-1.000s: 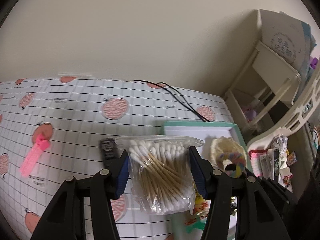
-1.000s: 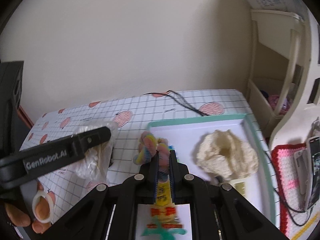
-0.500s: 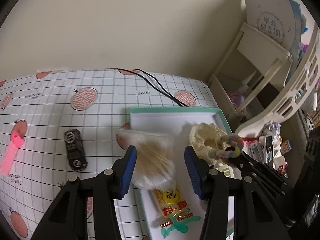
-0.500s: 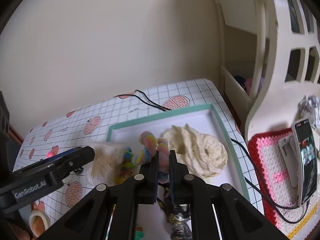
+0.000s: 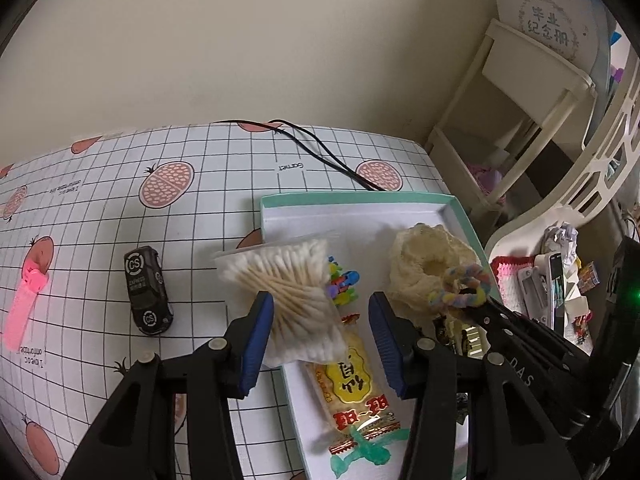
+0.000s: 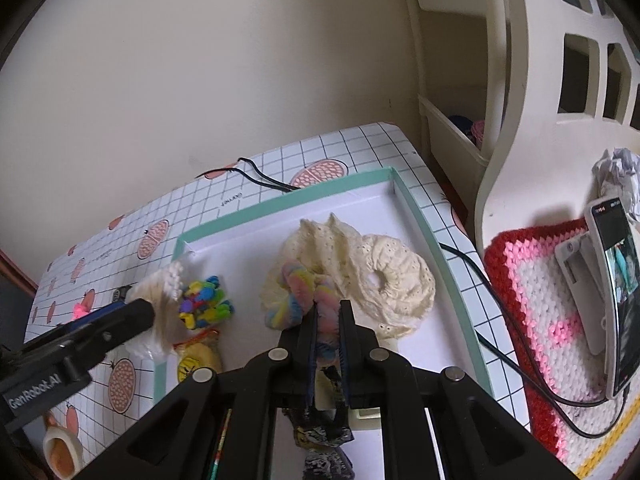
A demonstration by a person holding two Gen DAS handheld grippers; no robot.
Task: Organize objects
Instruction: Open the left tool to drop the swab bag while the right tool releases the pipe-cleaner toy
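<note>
A clear bag of cotton swabs (image 5: pixel 292 296) lies across the left rim of the teal-edged white tray (image 5: pixel 352 200), leaning on my left gripper's left finger. My left gripper (image 5: pixel 320 300) stands open around it. In the right wrist view the same bag (image 6: pixel 164 300) sits by the tray's (image 6: pixel 288 204) left edge. My right gripper (image 6: pixel 328 312) is shut on a pastel rainbow hair tie (image 6: pixel 294 292), held just over a cream lace scrunchie (image 6: pixel 372 260). The left wrist view shows that hair tie (image 5: pixel 464 284) and the right gripper (image 5: pixel 474 306) beside the cream scrunchie (image 5: pixel 424 264).
The tray also holds colourful small clips (image 5: pixel 340 284) and a yellow snack packet (image 5: pixel 352 380). A black toy car (image 5: pixel 146 292) and a pink clip (image 5: pixel 24 304) lie on the checked cloth at left. A black cable (image 5: pixel 320 152) runs behind. A phone (image 6: pixel 616 280) rests on a crocheted mat (image 6: pixel 532 280).
My left gripper swung right to the tray and opened, letting the cotton swab bag drop onto the tray's left rim. My right gripper carried the rainbow hair tie toward the cream scrunchie.
</note>
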